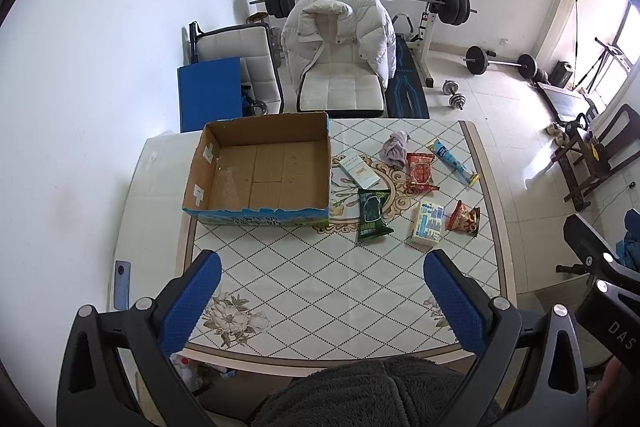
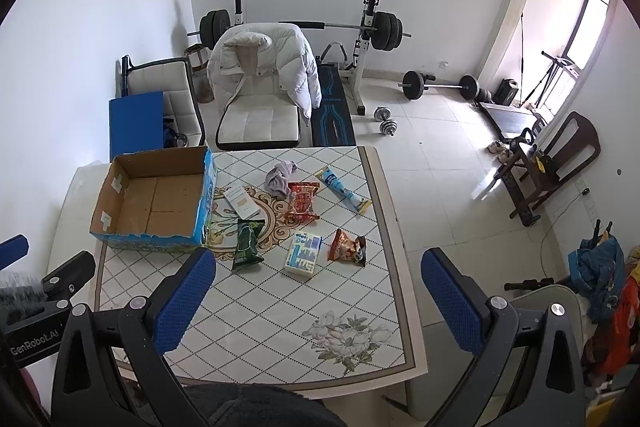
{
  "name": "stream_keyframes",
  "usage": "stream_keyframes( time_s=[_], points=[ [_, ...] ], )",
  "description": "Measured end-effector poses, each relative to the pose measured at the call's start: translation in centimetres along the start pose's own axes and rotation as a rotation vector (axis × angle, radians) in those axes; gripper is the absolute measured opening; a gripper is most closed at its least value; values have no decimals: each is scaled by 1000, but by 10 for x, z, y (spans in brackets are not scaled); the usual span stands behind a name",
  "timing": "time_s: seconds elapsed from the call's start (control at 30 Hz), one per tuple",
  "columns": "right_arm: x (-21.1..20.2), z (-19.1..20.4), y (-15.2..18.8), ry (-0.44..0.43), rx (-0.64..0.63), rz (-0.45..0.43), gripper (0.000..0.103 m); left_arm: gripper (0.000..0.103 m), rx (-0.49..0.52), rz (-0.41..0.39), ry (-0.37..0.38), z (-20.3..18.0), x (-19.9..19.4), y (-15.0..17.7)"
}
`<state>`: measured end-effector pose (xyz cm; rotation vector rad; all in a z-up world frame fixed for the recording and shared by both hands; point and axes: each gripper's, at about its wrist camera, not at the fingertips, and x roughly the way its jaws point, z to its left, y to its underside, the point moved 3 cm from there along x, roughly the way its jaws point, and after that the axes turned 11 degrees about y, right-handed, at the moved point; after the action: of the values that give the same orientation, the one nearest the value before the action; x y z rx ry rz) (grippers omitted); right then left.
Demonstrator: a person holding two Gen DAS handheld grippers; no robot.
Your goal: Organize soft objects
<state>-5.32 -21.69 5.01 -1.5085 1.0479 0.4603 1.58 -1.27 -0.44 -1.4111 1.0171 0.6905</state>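
While both tools hang above the near edge of the desk (image 1: 328, 291), nothing is in hand yet, so I judge the first pick is what comes next.

Left tool: my left tool (image 1: 322, 301) is spread wide with nothing between its blue pads (image 1: 192, 307).
Right tool: my right tool (image 2: 318, 301) is likewise parted wide and carries nothing.
Box: the cardboard box (image 1: 260, 173) sits on the far left of the desk, top open, nothing inside that I can see.
Soft things: a green packet (image 1: 372, 213) lies just right of the box's near corner; a tissue pack (image 1: 429, 223) and a small orange bag (image 1: 464, 217) lie right of it; a red packet (image 1: 420, 171), a crumpled cloth (image 1: 396, 149), a blue tube (image 1: 452, 161) and a flat white pack (image 1: 360, 171) lie farther back.
Best first pick: I would go for the green packet or the tissue pack, nearest to me and apart from their neighbours.
How to grasp: come down over the item's narrow width, close gently so the packet does not burst or slide out, then lift clear before crossing left.
Sharing the work: the right tool suits the right-hand items; the left one sits nearer the box.
Watch for: the box's near wall; I should carry over it, not into it.
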Motion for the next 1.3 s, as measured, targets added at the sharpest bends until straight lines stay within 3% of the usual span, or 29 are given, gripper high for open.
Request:
stream_keyframes(
  time_s=[1.3],
  points=[
    [-6,0,-2,-4,-10,-30,103,103,-16,-23,9,6,-1,-2]
  ],
)
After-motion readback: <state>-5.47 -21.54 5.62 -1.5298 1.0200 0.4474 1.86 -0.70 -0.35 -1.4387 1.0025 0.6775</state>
